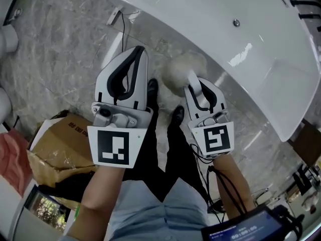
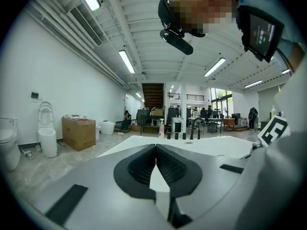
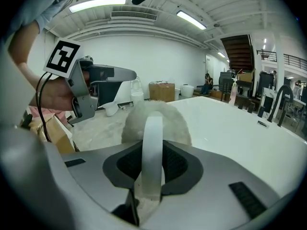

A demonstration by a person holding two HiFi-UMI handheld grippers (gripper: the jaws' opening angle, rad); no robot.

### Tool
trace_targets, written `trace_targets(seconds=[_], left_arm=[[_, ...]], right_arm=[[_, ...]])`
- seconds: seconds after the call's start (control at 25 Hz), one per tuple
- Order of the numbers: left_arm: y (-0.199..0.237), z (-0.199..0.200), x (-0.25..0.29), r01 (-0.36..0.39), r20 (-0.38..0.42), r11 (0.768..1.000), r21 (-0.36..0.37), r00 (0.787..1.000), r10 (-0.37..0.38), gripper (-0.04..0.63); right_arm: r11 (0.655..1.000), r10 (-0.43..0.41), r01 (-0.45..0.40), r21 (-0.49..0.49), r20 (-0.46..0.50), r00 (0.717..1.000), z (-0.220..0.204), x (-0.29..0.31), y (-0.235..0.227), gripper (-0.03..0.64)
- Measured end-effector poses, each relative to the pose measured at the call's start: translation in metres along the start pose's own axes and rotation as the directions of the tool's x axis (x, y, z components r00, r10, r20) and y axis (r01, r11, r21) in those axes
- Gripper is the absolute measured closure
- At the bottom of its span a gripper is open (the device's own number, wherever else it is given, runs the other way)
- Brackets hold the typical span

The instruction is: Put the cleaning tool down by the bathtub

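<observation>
The big white bathtub [image 1: 210, 29] fills the top right, and its round edge runs slanting down across the view. The grey stone floor [image 1: 60, 49] lies wide open to the left of that edge. A brown cardboard box [image 1: 55, 144] sits low at the left, well apart from the tub. The left tongs [image 1: 139, 51] are closed with nothing in them, over the open floor. The right tongs [image 1: 194, 79] squeeze the white handle of the cleaning tool [image 1: 181, 69]. Its fluffy head is just beside the tub's edge, over the floor. I cannot tell if it touches the floor.
</observation>
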State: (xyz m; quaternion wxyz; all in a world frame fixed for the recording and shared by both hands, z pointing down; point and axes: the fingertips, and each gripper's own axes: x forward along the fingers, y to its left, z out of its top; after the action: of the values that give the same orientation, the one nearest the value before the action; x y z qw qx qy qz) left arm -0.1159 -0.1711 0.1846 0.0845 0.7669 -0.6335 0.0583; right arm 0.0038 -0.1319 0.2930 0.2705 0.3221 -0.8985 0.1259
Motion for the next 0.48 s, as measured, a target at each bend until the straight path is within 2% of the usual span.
trace_targets(seconds=[0.48], left_arm=[[0.003,-0.083,0.037,0.032,-0.055,0.999,-0.023,0.998,-0.033,0.578]], right_arm=[[0.999,0.019,-0.021,-0.035,-0.067,0.998,-0.069,0.06,-0.021,0.52]])
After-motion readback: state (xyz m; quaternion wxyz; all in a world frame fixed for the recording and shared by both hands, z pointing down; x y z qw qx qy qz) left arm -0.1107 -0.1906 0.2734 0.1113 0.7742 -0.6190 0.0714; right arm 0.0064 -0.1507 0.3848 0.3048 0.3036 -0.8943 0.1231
